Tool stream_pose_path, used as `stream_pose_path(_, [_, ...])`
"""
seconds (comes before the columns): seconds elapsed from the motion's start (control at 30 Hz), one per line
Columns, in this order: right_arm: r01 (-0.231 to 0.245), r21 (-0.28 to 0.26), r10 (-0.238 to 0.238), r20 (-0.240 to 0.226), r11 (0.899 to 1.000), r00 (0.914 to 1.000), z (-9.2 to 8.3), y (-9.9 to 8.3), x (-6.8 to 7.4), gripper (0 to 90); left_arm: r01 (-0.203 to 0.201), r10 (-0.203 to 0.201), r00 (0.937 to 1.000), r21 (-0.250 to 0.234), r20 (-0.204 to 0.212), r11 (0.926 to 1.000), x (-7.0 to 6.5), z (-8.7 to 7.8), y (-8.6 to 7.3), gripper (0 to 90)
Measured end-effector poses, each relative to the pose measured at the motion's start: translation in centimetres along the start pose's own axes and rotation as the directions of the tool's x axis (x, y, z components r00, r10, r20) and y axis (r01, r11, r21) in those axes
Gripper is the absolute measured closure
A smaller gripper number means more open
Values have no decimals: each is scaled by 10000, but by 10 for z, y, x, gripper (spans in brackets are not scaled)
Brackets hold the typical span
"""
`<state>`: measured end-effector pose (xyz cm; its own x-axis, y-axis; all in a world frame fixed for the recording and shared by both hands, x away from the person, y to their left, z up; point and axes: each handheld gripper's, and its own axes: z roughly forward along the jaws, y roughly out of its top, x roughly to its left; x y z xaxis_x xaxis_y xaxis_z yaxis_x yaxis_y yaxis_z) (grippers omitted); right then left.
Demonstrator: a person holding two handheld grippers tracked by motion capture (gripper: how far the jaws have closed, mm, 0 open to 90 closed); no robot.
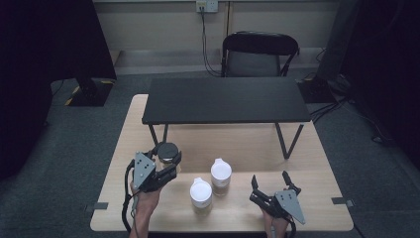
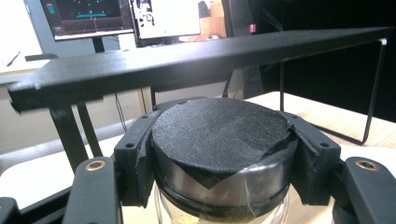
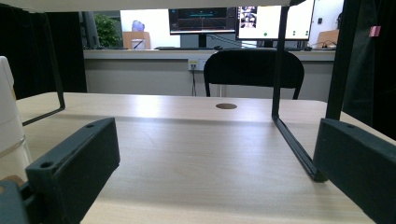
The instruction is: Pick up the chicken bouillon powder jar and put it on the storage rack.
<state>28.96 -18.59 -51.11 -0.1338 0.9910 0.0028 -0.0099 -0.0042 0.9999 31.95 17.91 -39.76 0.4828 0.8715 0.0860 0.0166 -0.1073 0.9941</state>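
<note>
A glass jar with a black lid (image 2: 219, 135) sits between the jaws of my left gripper (image 2: 219, 154), which is shut on it just under the lid. From above, the jar (image 1: 167, 148) and the left gripper (image 1: 166, 157) are at the table's left, in front of the black shelf. The jar's base is hidden. Two white-lidded jars (image 1: 201, 192) (image 1: 221, 172) stand at the middle front. At the front right, my right gripper (image 1: 270, 177) is open and holds nothing. In its own view the jaws of the right gripper (image 3: 215, 158) stand wide apart over bare wood.
A black riser shelf (image 1: 225, 99) on thin metal legs (image 3: 280, 70) spans the back half of the wooden table (image 1: 307, 148). A white-lidded jar (image 3: 7, 116) shows at the left edge of the right gripper view. A black chair (image 1: 260, 52) stands behind the table.
</note>
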Motion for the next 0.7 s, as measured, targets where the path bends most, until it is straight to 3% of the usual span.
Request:
stream_pose_path(0.1, [-14,1,14,0,10000,10000,0,0,0,0,314,-309,9989,-157,341,9994,3,-2,6,349])
stream_pose_path(0.23, [-10,-6,10,-9,10000,10000,0,0,0,0,-140,141,9998,-85,140,9999,-2,-2,14,349])
stream_pose_path(0.37, [-1,-17,1,-17,10000,10000,0,0,0,0,1,2,9997,-134,235,9999,0,0,20,349])
stream_pose_path(0.7, [4,-29,-4,-39,10000,10000,0,0,0,0,-156,158,9998,-109,131,9998,3,6,36,349])
